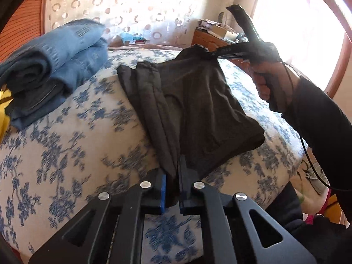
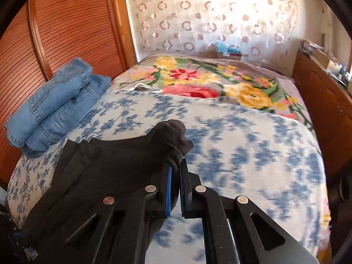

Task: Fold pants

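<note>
Left gripper (image 1: 172, 189): low centre of the left wrist view; we see it pinching the near edge of the dark pants (image 1: 193, 101), cloth gathered between the blue pads.
Right gripper (image 2: 176, 182): low centre of the right wrist view; clamped on a bunched corner of the same pants, which puffs up above the fingertips. In the left view it sits upper right, held in a person's hand (image 1: 264, 81).
Pants: partly folded, lying on the blue-flowered bedspread (image 1: 66, 154), centre of frame, far corner lifted.
Handling: we judge the cloth soft, light and limp; it will sag between grips, so corners and edges are the places to hold, kept taut.
Beyond: folded jeans (image 2: 57, 103) stacked at left.
Writing: a small mark on the right gripper's body, too blurred for us to read; no brand legible.
</note>
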Tool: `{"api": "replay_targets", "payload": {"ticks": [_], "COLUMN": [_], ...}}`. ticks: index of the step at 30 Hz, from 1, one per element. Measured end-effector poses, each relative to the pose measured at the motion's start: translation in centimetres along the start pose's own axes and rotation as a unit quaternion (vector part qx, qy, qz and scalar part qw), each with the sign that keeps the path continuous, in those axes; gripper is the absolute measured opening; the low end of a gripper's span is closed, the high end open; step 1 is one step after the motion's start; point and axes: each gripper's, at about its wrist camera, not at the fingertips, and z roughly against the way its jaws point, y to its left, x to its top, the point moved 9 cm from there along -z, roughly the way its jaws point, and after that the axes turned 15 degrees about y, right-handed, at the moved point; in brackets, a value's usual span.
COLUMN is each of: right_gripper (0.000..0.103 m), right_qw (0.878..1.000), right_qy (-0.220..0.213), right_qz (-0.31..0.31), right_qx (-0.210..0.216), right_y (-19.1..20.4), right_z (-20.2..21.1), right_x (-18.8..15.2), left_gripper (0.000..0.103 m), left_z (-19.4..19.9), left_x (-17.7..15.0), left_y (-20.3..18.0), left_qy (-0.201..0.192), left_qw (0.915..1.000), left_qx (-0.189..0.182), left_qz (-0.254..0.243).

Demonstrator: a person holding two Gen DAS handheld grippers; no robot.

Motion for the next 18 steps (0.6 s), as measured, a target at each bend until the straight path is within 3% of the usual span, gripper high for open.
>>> {"api": "replay_targets", "payload": {"ticks": [6,13,18], "right_gripper": [0.006,0.009,0.015], "right_qw": [0.999,0.999,0.999], "right_qy": [-0.002,0.0,-0.016], "right_qz": [-0.028,-0.031,-0.028], "right_qx": [-0.022,-0.025,-0.022], "right_y": [-4.0,-3.7,-3.3], "right_z": [1.8,1.8,3.2], "right_x": [-0.7,-1.7,-2.6], "left_gripper": [0.009,0.01,0.028], "left_z": [-0.9,-1.3,-0.7], "left_x": [2.0,2.5,2.6], "left_y": [-2.4,-2.4,-2.0], "left_qy": [0.002,0.005,0.001], "left_qw": [0.9995,0.9996,0.9994], "left_qx": [-0.007,0.008,0.02], "left_qz": [-0.03,-0.028,-0.028]}}
